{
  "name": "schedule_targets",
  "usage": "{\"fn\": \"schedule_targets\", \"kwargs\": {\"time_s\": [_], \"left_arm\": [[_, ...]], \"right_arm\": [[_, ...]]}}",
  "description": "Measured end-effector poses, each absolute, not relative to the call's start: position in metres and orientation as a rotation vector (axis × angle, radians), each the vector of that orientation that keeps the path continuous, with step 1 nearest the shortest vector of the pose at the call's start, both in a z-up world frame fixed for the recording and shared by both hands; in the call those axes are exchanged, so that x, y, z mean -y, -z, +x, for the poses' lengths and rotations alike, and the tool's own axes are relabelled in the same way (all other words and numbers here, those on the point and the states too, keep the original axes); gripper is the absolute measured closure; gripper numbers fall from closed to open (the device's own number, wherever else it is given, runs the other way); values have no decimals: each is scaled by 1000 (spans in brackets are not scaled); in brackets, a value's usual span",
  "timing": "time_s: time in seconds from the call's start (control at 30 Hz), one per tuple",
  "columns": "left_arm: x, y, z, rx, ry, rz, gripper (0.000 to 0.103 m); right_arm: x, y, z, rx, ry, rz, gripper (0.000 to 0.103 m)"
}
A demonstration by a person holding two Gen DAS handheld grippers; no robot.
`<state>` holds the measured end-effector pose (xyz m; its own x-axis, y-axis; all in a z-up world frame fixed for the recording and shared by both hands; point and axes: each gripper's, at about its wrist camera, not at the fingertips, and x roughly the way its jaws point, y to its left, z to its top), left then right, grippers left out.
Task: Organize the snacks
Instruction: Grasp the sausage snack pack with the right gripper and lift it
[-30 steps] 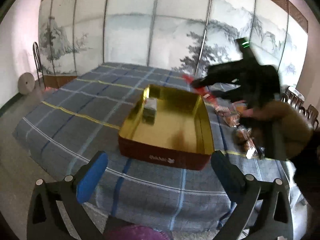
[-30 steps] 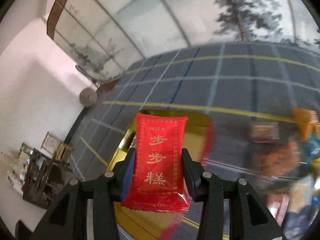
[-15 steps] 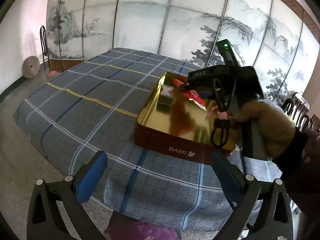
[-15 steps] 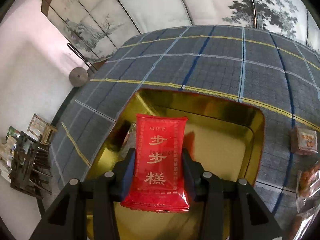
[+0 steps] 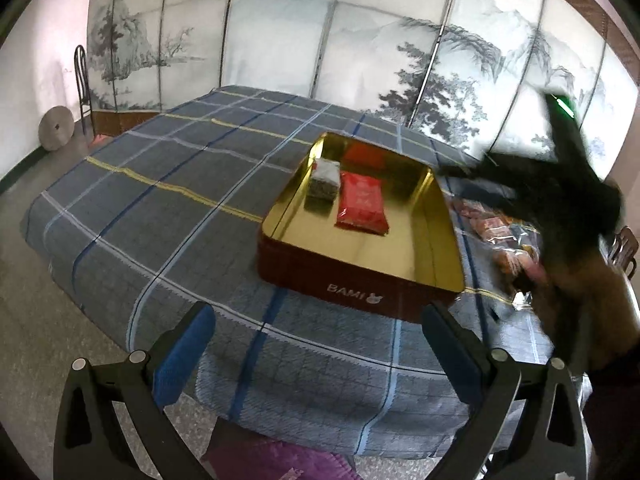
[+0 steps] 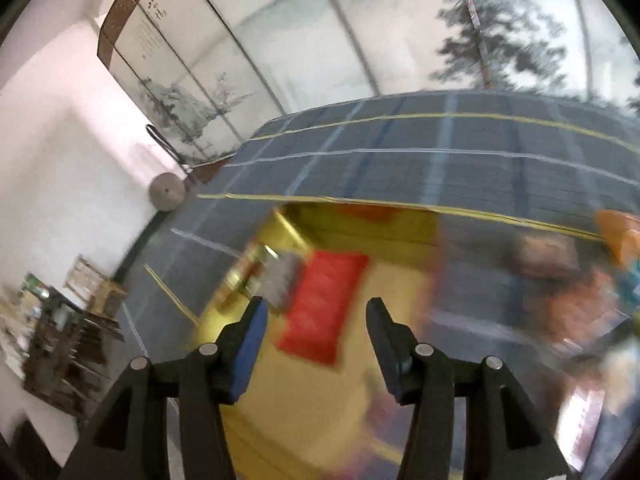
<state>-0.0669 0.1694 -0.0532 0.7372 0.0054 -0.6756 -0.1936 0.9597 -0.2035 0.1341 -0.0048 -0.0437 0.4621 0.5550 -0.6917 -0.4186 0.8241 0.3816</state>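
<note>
A red tin (image 5: 352, 292) with a gold inside stands on the plaid tablecloth. In it lie a red snack packet (image 5: 362, 204) and a grey-white packet (image 5: 325, 181) side by side. My left gripper (image 5: 318, 344) is open and empty, in front of the tin near the table's front edge. My right gripper (image 6: 316, 320) is open and empty above the tin (image 6: 400, 232), with the red packet (image 6: 324, 304) below it; this view is blurred. In the left wrist view the right gripper (image 5: 560, 184) is a dark blur right of the tin.
Several loose snack packets (image 5: 500, 236) lie on the cloth right of the tin, also blurred in the right wrist view (image 6: 568, 292). A painted folding screen (image 5: 320, 52) stands behind the table. A purple cushion (image 5: 280, 460) sits below the front edge.
My right gripper has opened and let go of the red packet, which now lies in the tin beside the grey-white one. The right gripper has drawn back to the right. The left gripper stays open.
</note>
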Motion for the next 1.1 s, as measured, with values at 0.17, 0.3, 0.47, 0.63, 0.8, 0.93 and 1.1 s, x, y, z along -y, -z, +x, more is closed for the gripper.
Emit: {"fn": "schedule_targets", "kwargs": {"time_s": [0.17, 0.3, 0.47, 0.63, 0.8, 0.93, 1.1], "left_arm": [[-156, 52, -63, -748, -64, -247, 1], [-145, 55, -57, -782, -38, -217, 1], [-144, 52, -58, -771, -53, -205, 1], [-144, 57, -54, -794, -52, -202, 1], [-145, 59, -51, -808, -56, -210, 1], [-142, 58, -52, -807, -53, -199, 1], [-137, 53, -52, -800, -51, -168, 1]], "right_arm": [[92, 48, 88, -918, -431, 94, 51], [134, 61, 80, -965, -355, 128, 51], [131, 72, 87, -974, -347, 103, 51], [126, 89, 98, -1012, -309, 27, 51], [115, 105, 112, -1047, -278, -69, 55], [108, 104, 111, -1035, -266, -146, 66], [134, 87, 83, -993, -299, -25, 66]]}}
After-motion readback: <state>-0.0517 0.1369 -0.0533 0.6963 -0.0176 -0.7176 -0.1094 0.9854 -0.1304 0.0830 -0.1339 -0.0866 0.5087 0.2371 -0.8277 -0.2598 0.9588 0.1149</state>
